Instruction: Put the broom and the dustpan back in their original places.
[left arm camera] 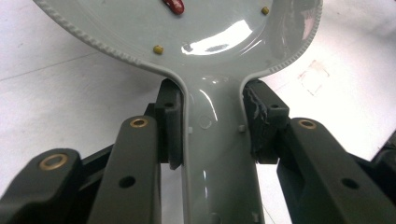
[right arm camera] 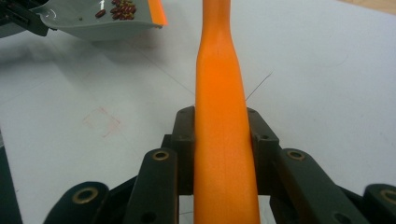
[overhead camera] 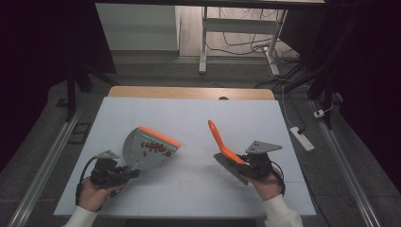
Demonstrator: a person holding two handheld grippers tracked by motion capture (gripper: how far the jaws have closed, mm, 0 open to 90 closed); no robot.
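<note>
The grey dustpan (overhead camera: 147,150), with an orange strip along its front lip, sits on the white surface (overhead camera: 189,118) left of centre, its handle pointing back toward the person. The left gripper (overhead camera: 124,175) pinches that handle: in the left gripper view the two black pads (left arm camera: 169,126) press against the handle's sides just behind where it widens into the pan, so the pan lies straight ahead of the gripper. A cluster of small dark red beans (overhead camera: 153,149) lies inside the dustpan, gathered near the orange lip; the left gripper view also catches one red bean (left arm camera: 173,5) and a few tiny yellowish specks on the glossy pan floor. To the right of the dustpan, well apart from it, is the brush (overhead camera: 226,153), with an orange handle and a grey bristle head. The right gripper (overhead camera: 249,166) is clamped on it: in the right gripper view the orange handle runs up between the two pads, which press on both of its sides. The handle rises up and away from the dustpan side, while the bristle head hangs low beside the gripper, close over the surface. A faint red square mark (right arm camera: 102,121) is drawn on the surface between the dustpan and the brush.
</note>
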